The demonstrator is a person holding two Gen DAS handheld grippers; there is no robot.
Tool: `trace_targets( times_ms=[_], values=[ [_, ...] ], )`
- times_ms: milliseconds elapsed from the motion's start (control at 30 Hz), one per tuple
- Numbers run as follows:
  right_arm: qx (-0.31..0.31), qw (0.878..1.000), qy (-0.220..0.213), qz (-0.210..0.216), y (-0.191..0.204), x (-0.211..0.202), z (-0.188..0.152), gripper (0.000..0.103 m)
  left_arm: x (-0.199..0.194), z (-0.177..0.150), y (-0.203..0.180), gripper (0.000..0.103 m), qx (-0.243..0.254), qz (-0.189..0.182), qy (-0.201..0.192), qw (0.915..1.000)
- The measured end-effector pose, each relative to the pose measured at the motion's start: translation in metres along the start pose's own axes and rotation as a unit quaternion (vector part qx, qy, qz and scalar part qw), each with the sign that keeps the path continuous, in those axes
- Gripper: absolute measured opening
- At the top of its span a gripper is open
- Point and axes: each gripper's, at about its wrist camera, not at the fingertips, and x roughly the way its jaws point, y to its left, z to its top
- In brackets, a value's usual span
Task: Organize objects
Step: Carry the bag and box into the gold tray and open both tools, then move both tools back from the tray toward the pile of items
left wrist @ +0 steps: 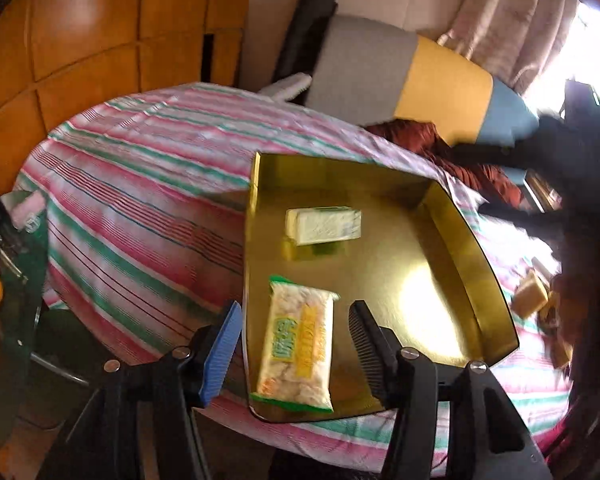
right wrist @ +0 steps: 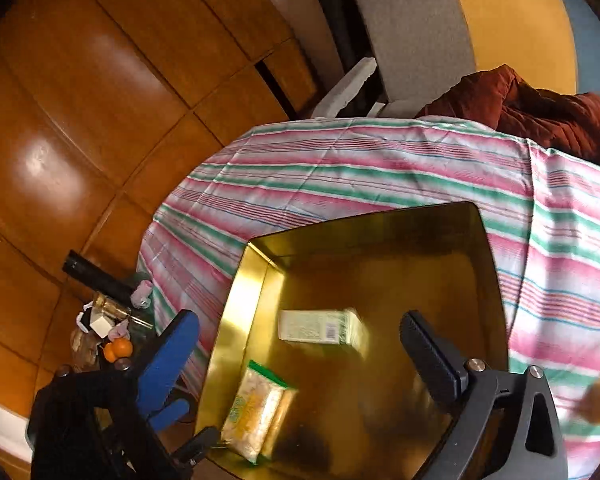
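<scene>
**tray_guy:** So both tongs are hanging over the gold tray (left wrist: 476, 248), nothing in either. The left gripper (left wrist: 294, 344) has its jaws part way apart, with the snack packet (left wrist: 296, 344) lying flat on the tray floor right below the gap, pads not pressing on it as far as I can tell. The right gripper (right wrist: 300, 356) is spread wide, and the small carton (right wrist: 320, 326) sits just ahead of it, between the two fingers in that view. The packet is down toward its blue finger (right wrist: 168, 364).

**snackstacker:** How do you think those two will handle?

**tray_guy:** My guess is the packet's light and crinkly: clear film, green sealed ends, lumpy pale puffed stuff inside. Squeeze hard and you'd crush it. I'd take it across the narrow middle, gently, not by the floppy end seals. The carton looks like stiff card, pale green and white, with flat faces. Easy to pinch across its two long sides, and probably light too.

**snackstacker:** Tray slippery?

**tray_guy:** It looks so. It's shiny mirror-like metal with low straight walls and clipped corners, so stuff could skate if nudged. Underneath there's a soft striped cloth (left wrist: 140, 184) in pink, green and white, a bit wrinkled. The pads are ribbed, which should help.
</scene>
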Motion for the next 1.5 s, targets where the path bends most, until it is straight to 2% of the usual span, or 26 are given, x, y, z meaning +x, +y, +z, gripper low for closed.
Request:
trace_targets(
  times_ms=[200, 400, 667, 800, 1100, 1500],
  values=[
    [-0.053, 0.996, -0.014, -0.072, 0.006, -0.013, -0.028, 0.103, -0.004, 0.004, -0.003, 0.057, 0.004, 0.022, -0.013, 0.9997],
    [-0.119, 0.981, -0.048, -0.143, 0.019, -0.025, -0.055, 0.103, -0.007, 0.005, -0.006, 0.057, 0.001, 0.040, -0.023, 0.9989],
    [-0.135, 0.965, -0.100, -0.203, 0.023, -0.052, -0.074, 0.103, -0.022, 0.003, -0.025, 0.057, 0.041, 0.071, -0.059, 0.9949],
    [-0.137, 0.960, -0.113, -0.218, 0.022, -0.060, -0.076, 0.103, -0.029, 0.002, -0.037, 0.057, 0.063, 0.076, -0.072, 0.9925],
    [-0.130, 0.957, -0.120, -0.230, 0.012, -0.073, -0.084, 0.103, -0.032, -0.002, -0.060, 0.057, 0.099, 0.064, -0.068, 0.9906],
    [-0.093, 0.951, -0.136, -0.261, -0.024, -0.100, -0.084, 0.103, -0.028, -0.008, -0.094, 0.057, 0.144, 0.036, -0.054, 0.9875]
  ],
)
